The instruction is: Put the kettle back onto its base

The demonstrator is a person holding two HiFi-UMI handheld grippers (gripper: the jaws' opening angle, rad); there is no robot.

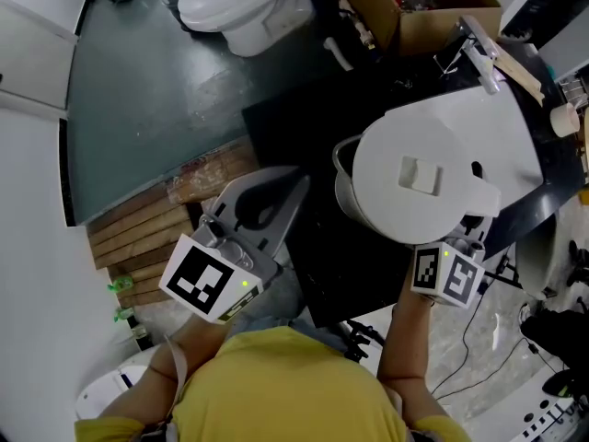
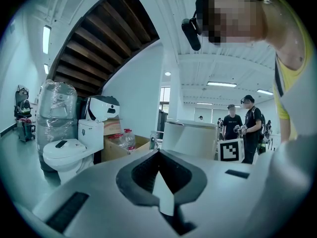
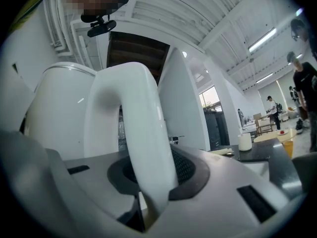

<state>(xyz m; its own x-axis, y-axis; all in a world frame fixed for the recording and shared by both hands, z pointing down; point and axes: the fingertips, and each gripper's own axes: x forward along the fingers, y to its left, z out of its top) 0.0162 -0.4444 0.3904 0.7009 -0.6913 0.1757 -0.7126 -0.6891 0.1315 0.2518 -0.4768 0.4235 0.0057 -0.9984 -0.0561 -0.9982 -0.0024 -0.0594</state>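
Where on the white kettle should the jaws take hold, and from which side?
Grip the kettle by its handle, the arched loop standing upright on the side nearest the person. Come in level from that side, with the jaws across the loop's narrow bar; the round body looks too wide for them. The right gripper is shut on the handle in just this way.

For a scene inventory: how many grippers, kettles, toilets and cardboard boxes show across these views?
grippers: 2, the left gripper and the right gripper
kettle: 1
toilet: 1
cardboard box: 1
total: 5
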